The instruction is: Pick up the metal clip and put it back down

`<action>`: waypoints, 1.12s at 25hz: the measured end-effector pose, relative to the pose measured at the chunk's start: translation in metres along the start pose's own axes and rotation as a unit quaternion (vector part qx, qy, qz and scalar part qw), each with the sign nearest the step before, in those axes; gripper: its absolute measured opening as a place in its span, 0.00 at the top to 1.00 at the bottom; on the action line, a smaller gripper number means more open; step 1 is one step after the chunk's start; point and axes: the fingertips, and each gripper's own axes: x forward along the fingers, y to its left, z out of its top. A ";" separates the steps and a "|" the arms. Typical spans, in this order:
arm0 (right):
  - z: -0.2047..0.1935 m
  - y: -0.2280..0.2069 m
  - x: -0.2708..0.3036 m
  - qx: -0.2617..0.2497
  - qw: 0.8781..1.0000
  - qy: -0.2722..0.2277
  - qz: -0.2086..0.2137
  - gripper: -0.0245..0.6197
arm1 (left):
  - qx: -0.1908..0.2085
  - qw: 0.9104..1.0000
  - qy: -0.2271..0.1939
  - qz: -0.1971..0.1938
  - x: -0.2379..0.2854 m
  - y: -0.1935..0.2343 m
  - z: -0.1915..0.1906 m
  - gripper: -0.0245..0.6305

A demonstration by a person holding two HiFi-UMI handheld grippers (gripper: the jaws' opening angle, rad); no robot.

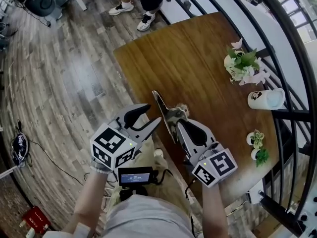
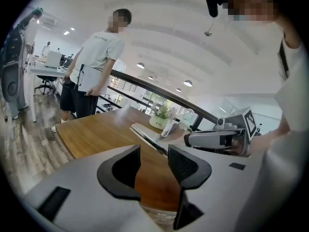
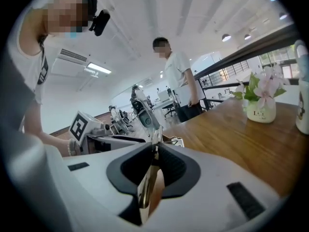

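Table [image 1: 208,58]: wooden. The strip along its edge nearest the person is bare, which leaves room to set the clip back down.
Right gripper [image 1: 179,120]: jaws clamped on 1 end of the metal clip, so the rest of it juts out ahead.
Left gripper [image 1: 151,115]: jaws wide apart with nothing between them. It hovers just beside the clip, likely so that 1 gripper alone carries it.
Metal clip [image 1: 163,110]: long, shiny and tilted over that near edge, seemingly clear of the wood. The pick-up looks done and the put-down remains.
Flower pot [image 1: 242,66]: near the opposite edge, well apart from the clip.
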 end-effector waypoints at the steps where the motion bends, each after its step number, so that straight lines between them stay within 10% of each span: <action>1: 0.003 0.002 -0.003 -0.001 1.000 -0.004 0.002 0.89 | 0.001 1.000 -0.002 -0.004 0.000 -0.003 0.003 0.68; 28: 0.076 0.040 -0.067 -0.057 0.994 -0.095 0.022 0.89 | 0.094 0.993 -0.059 -0.042 -0.023 -0.076 0.077 0.68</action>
